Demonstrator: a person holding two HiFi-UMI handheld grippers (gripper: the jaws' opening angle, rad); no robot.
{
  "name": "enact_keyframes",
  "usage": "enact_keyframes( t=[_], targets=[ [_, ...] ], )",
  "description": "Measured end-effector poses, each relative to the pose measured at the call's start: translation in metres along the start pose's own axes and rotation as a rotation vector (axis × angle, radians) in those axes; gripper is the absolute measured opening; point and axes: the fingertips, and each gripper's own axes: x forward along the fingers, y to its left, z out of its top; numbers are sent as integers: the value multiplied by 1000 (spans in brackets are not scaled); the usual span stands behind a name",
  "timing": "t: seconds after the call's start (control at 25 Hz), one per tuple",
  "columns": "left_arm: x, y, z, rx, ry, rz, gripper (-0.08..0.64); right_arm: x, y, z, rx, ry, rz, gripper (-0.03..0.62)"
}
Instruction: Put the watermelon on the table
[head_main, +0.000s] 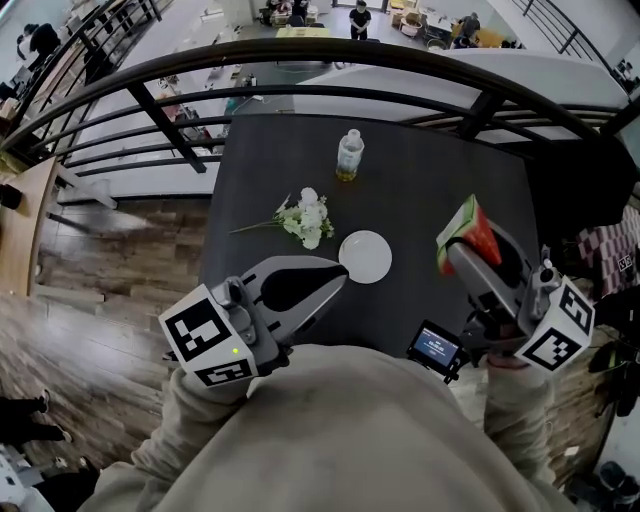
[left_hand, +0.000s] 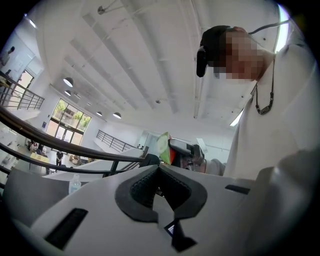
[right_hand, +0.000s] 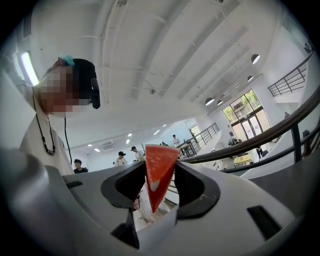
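- The right gripper (head_main: 462, 250) was clamped on a red triangular watermelon slice with a green rind (head_main: 468, 230). In the right gripper view, both dark pads pressed against the flat faces of the slice.
- The slice sat in the jaws with its narrow tip pointing back toward the gripper body. Its wide end projected past the fingertips.
- In the head view, the watermelon slice was held in the air over the right part of the dark rectangular table (head_main: 420, 180), to the right of the plate. It was not resting on the surface.
- The left gripper (head_main: 338, 277) was closed, its fingertips meeting. The left gripper view showed nothing between the pads.
- In the head view, the left gripper's tips lay just beside the left edge of a round white plate (head_main: 366, 257). Its height above the table could not be determined.
- Both gripper views looked up at the white ceiling, so both grippers were tilted upward.
- A bunch of white flowers with green stems (head_main: 305, 218) lay on the table, up and to the left of the plate.
- A clear plastic bottle with a white cap (head_main: 349, 155) stood upright near the far edge of the table, well apart from the plate.
- A curved black metal railing (head_main: 300, 62) ran beyond the far side of the table.
- Beige sleeves (head_main: 200, 420) covered the person's arms behind both grippers.
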Motion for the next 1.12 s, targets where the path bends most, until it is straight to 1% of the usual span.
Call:
enact_keyframes(
  t=[0.08, 0.24, 0.4, 0.6, 0.76, 1.12],
  targets=[
    [-2, 4, -2, -14, 0, 14, 3, 1, -2, -4, 6, 11, -5, 195],
    [-4, 7, -5, -24, -8, 9, 3, 3, -7, -11, 8, 35, -12, 195],
    [-2, 12, -7, -35, -16, 32, 3, 3, -9, -18, 14, 61, -18, 195],
    [-1, 14, -11, -47, -11, 31, 3, 4, -13, -24, 28, 81, -22, 195],
    [-4, 18, -18, -66, -6, 57, 3, 6, -16, -31, 47, 100, -23, 195],
    [-8, 25, -28, -99, -4, 83, 3, 13, -26, -47, 83, 135, -20, 195]
  ],
)
